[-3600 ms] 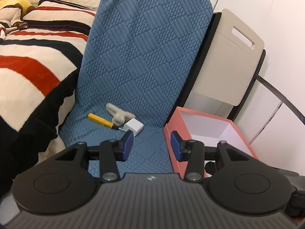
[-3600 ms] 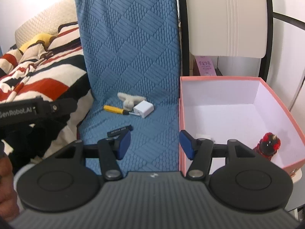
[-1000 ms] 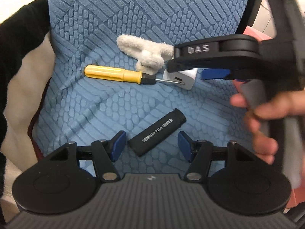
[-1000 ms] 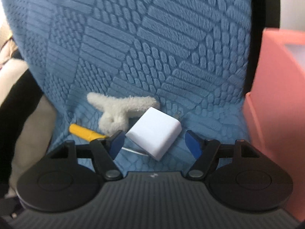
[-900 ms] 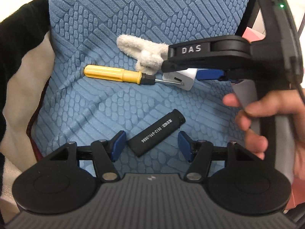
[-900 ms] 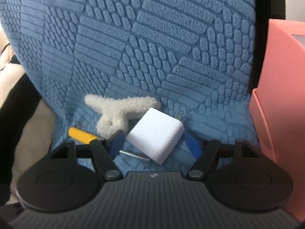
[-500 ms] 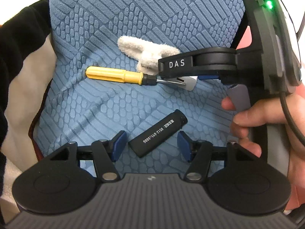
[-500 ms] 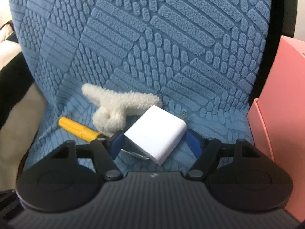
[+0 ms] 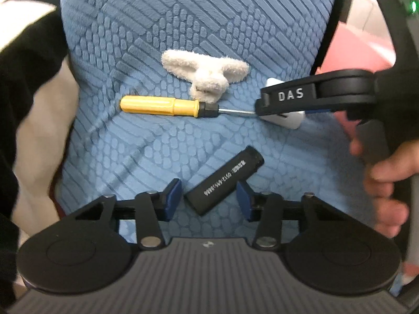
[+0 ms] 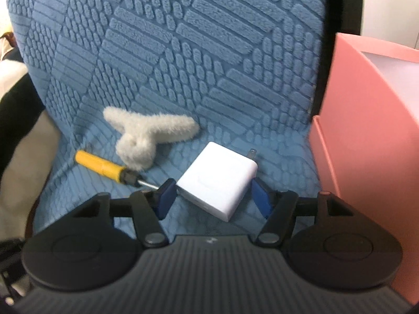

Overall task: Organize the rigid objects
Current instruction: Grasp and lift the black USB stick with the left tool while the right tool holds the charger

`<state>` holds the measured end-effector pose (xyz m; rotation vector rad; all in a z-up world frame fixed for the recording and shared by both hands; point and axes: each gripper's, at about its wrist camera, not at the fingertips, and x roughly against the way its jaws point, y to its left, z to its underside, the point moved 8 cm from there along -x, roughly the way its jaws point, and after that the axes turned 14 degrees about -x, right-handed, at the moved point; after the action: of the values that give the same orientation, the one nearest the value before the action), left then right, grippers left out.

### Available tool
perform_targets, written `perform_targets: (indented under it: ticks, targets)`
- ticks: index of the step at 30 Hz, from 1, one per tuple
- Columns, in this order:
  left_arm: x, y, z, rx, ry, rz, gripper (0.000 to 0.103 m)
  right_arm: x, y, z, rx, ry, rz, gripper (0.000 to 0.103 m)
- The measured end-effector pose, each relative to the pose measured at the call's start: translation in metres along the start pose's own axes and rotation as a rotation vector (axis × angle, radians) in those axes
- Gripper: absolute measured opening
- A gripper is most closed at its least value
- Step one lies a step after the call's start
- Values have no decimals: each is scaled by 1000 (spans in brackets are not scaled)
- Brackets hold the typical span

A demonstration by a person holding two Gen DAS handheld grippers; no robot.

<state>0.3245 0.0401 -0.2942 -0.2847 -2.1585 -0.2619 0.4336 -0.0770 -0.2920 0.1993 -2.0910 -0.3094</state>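
Black lighter (image 9: 224, 180) between closing left tool (image 9: 208, 198), white charger (image 10: 217, 178) between closing right tool (image 10: 213, 198)

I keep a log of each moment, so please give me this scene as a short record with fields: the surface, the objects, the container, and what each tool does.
surface: blue quilted cover
left tool: jaws closing around the black lighter, pads not yet touching it
right tool: jaws closing around the white charger, pads not clearly pressing it
other objects: yellow screwdriver, fluffy white hair clip, both lying free
container: pink box, to the right of the cover
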Motion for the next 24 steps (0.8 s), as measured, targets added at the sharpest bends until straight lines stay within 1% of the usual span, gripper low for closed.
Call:
perform_targets:
  ticks: [2,4,7,9,10,13,15,16,20,24]
  targets:
    - [1,-4,0,-37,1,-18,47,4,-3,3,7,3,9,65]
    - [3,-9,1,-60,-6,-19,38,9,-7,5,10,6,12,65]
    - [7,-14,2,-67,-9,-26,32,15,-8,10,20,15,21,64]
    - [10,-15,5,-60,-6,-39,30,17,-6,15,33,18,25,64]
    - [12,-12,7,-37,-1,-49,29,21,-6,17,37,21,25,64]
    - [19,-3,16,63,-1,-39,25,25,-5,24,41,31,26,64]
    - [25,2,22,122,-17,-29,15,29,-4,28,38,37,20,63]
    - [29,5,24,154,-21,-22,13,31,-4,31,38,41,14,63]
    - [38,10,33,262,-40,6,10,46,-3,46,64,41,4,62]
    - [50,12,38,335,-66,29,9,64,-4,63,80,42,-3,62]
